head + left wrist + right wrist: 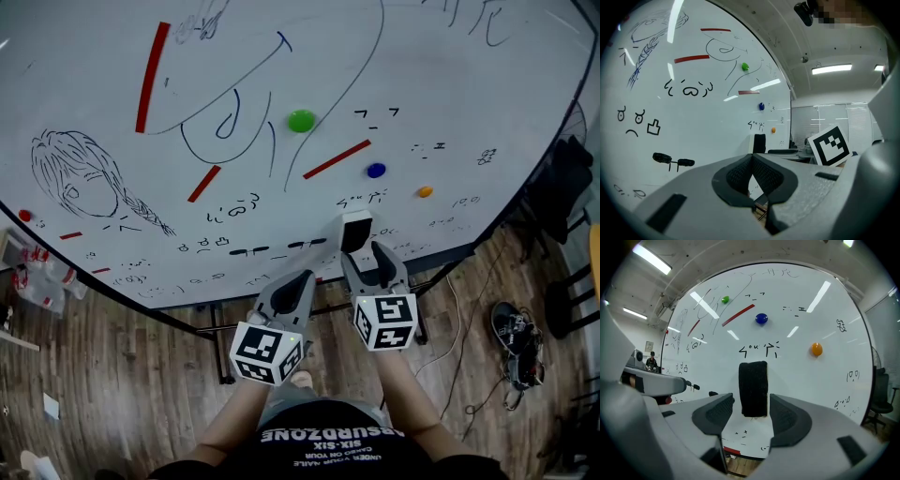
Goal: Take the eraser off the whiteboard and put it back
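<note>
On the lower whiteboard point(281, 66), below the blue magnet point(376, 170), the eraser point(356, 231) sits upright. We hold the right gripper point(364, 255) just before it, jaws wide apart. In the right gripper view the eraser lines up between them, with a gap at each side. Our left gripper point(305, 277), beside it, has its jaws together on nothing.

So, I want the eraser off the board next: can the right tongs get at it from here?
Probably yes. The right tongs stand open, in line with the eraser on the whiteboard, and nothing shows in between.
</note>
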Demonstrator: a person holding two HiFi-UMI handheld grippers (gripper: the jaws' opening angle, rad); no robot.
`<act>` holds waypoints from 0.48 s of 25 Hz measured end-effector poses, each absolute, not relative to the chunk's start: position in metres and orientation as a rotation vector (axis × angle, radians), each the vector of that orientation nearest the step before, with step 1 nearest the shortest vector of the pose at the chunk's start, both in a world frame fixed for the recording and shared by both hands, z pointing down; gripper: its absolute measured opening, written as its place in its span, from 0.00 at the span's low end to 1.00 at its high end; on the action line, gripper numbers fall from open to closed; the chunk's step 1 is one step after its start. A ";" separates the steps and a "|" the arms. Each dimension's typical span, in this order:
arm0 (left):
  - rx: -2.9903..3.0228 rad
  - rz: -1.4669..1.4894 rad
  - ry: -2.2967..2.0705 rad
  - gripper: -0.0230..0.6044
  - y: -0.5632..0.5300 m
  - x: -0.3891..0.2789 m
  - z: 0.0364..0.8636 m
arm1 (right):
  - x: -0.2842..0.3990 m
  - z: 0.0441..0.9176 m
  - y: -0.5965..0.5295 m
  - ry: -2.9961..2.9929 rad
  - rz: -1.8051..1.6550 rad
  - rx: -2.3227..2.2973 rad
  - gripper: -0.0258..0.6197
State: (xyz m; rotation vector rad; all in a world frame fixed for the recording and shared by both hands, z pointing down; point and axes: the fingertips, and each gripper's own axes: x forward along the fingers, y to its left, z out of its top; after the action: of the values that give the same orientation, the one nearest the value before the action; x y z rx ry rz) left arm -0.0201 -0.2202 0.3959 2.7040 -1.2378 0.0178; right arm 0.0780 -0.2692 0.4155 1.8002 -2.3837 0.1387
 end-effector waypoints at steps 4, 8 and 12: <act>2.701 0.016 -1.245 0.05 -0.212 -0.016 0.395 | 0.077 0.414 -0.255 -2.405 0.136 1.783 0.41; 2.694 0.013 -1.258 0.05 -0.203 -0.014 0.394 | 0.075 0.412 -0.241 -2.431 0.132 1.761 0.36; 2.683 0.011 -1.271 0.05 -0.195 -0.012 0.395 | 0.075 0.410 -0.227 -2.451 0.120 1.745 0.27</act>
State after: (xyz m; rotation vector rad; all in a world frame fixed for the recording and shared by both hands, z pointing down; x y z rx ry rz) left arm -0.0122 -0.1947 0.3955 2.6833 -1.2713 0.0105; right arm 0.0751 -0.2267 0.4104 1.7454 -2.4513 0.1199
